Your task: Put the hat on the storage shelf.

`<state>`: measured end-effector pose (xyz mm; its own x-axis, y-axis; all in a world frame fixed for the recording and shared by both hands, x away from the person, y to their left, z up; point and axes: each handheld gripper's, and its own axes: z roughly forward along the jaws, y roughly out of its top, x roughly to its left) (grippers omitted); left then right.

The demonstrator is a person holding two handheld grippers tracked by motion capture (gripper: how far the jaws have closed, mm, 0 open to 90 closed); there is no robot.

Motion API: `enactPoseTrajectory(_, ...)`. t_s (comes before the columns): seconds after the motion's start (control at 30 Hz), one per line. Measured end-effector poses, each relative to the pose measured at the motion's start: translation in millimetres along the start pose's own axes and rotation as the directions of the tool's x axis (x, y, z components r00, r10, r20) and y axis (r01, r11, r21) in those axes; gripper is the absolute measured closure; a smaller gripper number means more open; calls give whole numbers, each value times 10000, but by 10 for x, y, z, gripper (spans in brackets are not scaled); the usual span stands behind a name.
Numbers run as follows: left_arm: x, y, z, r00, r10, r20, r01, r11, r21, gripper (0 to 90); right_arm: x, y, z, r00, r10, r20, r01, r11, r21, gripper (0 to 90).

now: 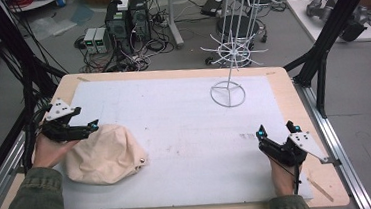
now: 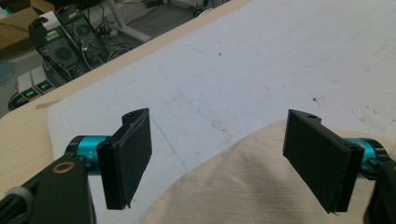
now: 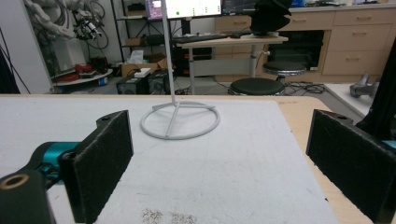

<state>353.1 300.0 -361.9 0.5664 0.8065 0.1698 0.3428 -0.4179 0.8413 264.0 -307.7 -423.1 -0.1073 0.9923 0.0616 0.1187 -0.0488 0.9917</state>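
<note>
While your left tool hangs at the upper edge of the cream-coloured cloth bag, its jaws stand wide apart and grip nothing; the left gripper view shows the bag's fabric below and between them, untouched. The bag lies on the white-covered desk, near its left edge. Your right tool rests at the desk's right, well apart, jaws wide and empty, facing the white wire rack stand.

Cream cloth bag (crumpled, w/ metal snap) slumped on table's near-left side.
</note>
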Motion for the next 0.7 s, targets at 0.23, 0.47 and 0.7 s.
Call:
enactPoseTrajectory(0.23, 31, -34, 75, 9999, -6, 138, 0, 9992, 410, 242, 12, -3, 9, 9999, -95, -119, 96, 9999, 48, 62)
enactPoseTrajectory(0.47, 43, -81, 108, 9992, 29, 410, -60, 9971, 759, 242, 6, -2, 6, 9999, -46, -104, 46, 10000, 43, 61)
enactPoseTrajectory(0.7, 53, -135, 201, 9966, -24, 824, -85, 9913, 1316, 239, 8, -5, 12, 9999, -41, -136, 43, 9999, 128, 61)
